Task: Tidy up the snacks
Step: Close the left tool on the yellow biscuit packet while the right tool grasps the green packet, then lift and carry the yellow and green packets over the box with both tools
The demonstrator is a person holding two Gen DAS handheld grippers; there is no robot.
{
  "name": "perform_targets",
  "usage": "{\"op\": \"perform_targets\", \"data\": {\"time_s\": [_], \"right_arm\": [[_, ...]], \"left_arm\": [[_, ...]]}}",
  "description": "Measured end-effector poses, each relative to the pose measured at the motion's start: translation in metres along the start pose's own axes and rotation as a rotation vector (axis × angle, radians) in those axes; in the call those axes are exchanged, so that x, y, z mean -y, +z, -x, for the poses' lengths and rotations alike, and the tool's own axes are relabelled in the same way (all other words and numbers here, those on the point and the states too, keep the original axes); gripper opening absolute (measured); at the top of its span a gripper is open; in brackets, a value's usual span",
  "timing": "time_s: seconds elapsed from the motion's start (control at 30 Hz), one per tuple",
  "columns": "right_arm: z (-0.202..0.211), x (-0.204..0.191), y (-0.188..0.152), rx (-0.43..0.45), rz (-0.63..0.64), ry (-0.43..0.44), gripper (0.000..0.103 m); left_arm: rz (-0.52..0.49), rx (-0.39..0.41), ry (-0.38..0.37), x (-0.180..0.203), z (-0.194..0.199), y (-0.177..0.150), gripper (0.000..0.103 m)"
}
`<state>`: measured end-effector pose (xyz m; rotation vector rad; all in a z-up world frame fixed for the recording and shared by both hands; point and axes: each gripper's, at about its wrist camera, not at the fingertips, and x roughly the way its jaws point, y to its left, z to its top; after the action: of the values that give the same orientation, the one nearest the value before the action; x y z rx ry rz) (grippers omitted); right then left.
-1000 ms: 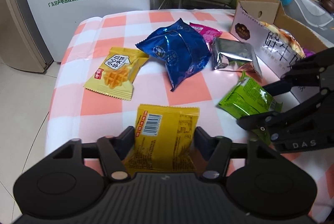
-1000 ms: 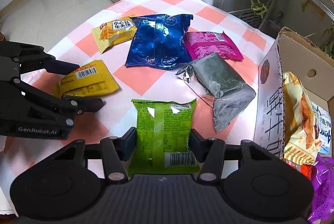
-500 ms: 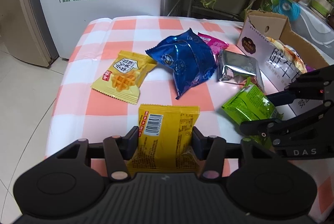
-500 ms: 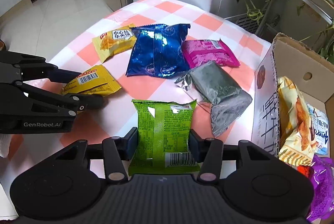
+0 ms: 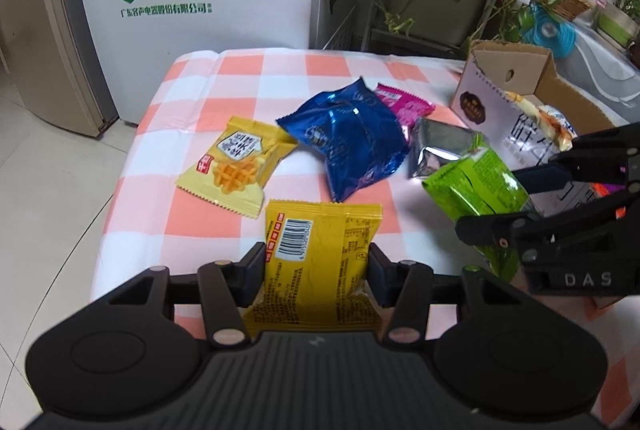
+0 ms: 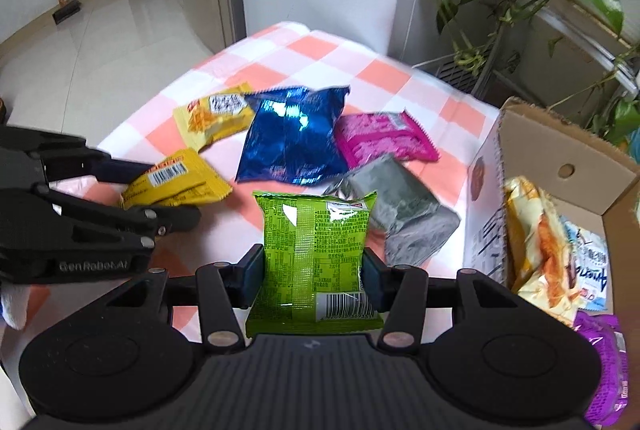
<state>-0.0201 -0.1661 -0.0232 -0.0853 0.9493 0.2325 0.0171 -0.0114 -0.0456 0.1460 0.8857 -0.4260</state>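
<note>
Beside the cardboard box (image 6: 560, 165), already holding several snacks, the right hand-held gripper (image 6: 314, 272) clamps a green packet (image 6: 316, 254); the left hand-held gripper (image 5: 318, 270) clamps a yellow packet (image 5: 320, 262). Four packets remain left of the box.

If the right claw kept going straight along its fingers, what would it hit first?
Probably the silver packet lying just beyond the green packet it holds, or the tablecloth beside it; depth is unclear.
</note>
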Motion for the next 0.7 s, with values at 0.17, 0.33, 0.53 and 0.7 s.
{"op": "perform_targets", "data": {"time_s": [0.17,0.33,0.53,0.7], "right_arm": [[0.007,0.004,0.003,0.032,-0.018,-0.022,0.057],[0.012,0.005,0.004,0.049,-0.029,-0.033,0.057],[0.023,0.014,0.006,0.081,-0.059,-0.054,0.057],[0.038,0.029,0.01,0.119,-0.108,-0.079,0.057]], "left_arm": [[-0.003,0.015,0.009,0.006,0.001,0.002,0.051],[0.007,0.024,0.014,0.011,0.002,0.005,0.051],[0.004,0.048,0.027,0.021,0.005,0.008,0.051],[0.014,0.066,0.035,0.03,0.01,0.011,0.051]]}}
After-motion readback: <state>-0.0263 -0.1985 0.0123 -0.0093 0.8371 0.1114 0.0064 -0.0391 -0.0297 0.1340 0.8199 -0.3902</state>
